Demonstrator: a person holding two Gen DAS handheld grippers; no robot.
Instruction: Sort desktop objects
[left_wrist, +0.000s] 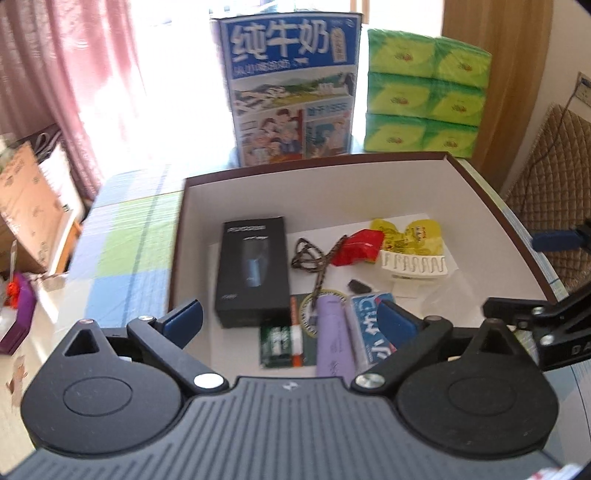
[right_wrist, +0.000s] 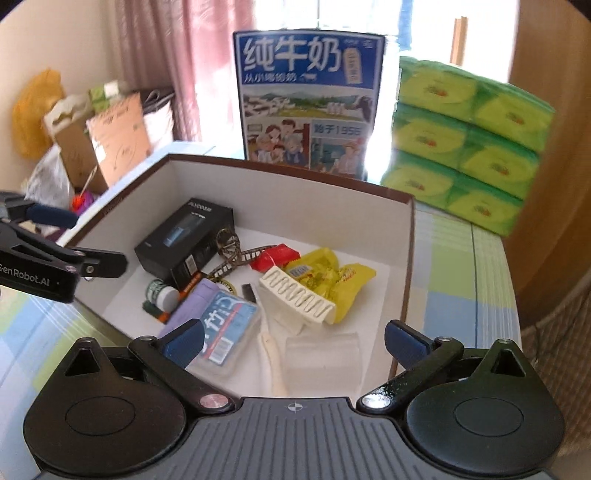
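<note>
Both tongs, left (left_wrist: 291, 314) and right (right_wrist: 295, 338), gape wide and empty over the brown-rimmed white cardboard box's (left_wrist: 314, 192) near edge, where crowded contents risk a double grab.

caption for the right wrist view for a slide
Open right claw hovers over a white box of sorted desk clutter.

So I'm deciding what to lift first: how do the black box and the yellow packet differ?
The black box is rigid, rectangular and lies at the bin's left; the yellow packet is soft, crumpled and sits to the right, behind the white comb. Both lie inside the bin.
</note>
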